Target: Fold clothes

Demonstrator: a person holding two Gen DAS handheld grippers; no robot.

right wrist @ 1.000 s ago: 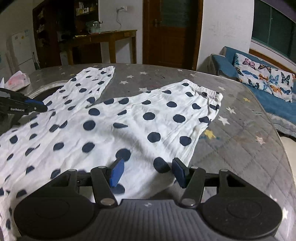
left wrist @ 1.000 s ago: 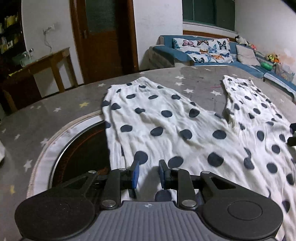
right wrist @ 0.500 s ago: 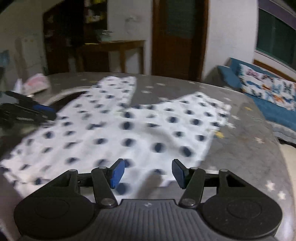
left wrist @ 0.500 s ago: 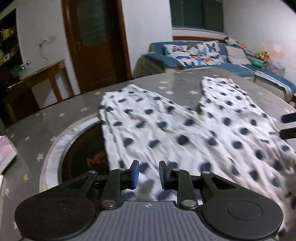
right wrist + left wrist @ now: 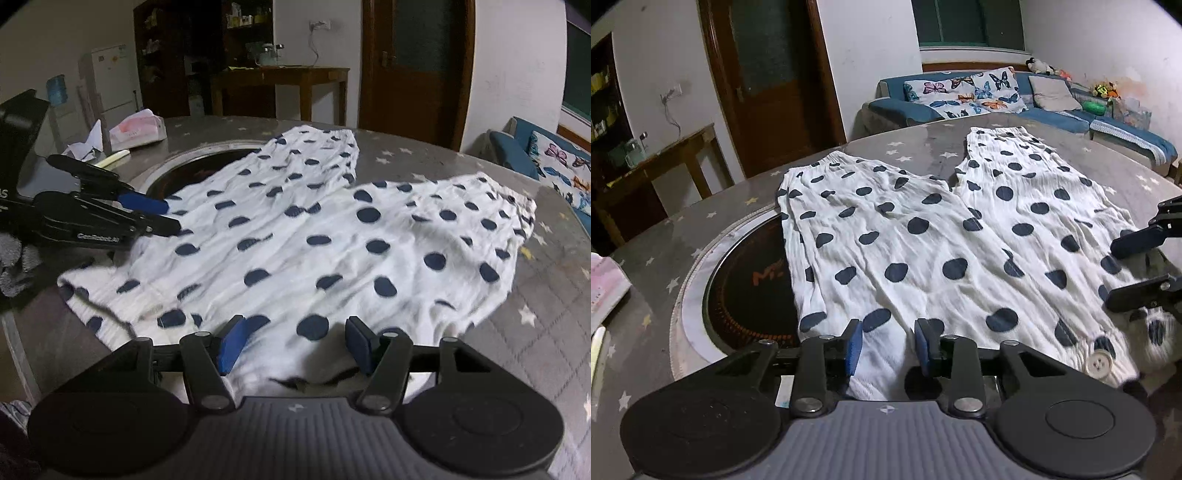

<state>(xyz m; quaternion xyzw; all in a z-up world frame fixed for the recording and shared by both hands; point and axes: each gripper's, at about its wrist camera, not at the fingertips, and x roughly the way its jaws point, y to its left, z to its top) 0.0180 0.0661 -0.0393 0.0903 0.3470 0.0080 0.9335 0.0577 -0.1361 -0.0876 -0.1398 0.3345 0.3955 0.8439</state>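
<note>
White trousers with dark blue dots lie spread on the round grey star-patterned table, legs pointing away, waistband towards me. They also show in the right wrist view. My left gripper is open, its jaws on either side of the near waistband edge. My right gripper is open wide over the near waistband edge at the other side. It shows from the side in the left wrist view, and the left gripper shows in the right wrist view.
A dark round hotplate is set into the table, partly under the left trouser leg. A pink tissue pack and papers lie at the table's left edge. A blue sofa, a wooden side table and a door stand behind.
Both grippers have pulled back towards the near edge of the table. The trousers slid nearer and their waistband now lies between the jaws. Both grippers stayed open.
</note>
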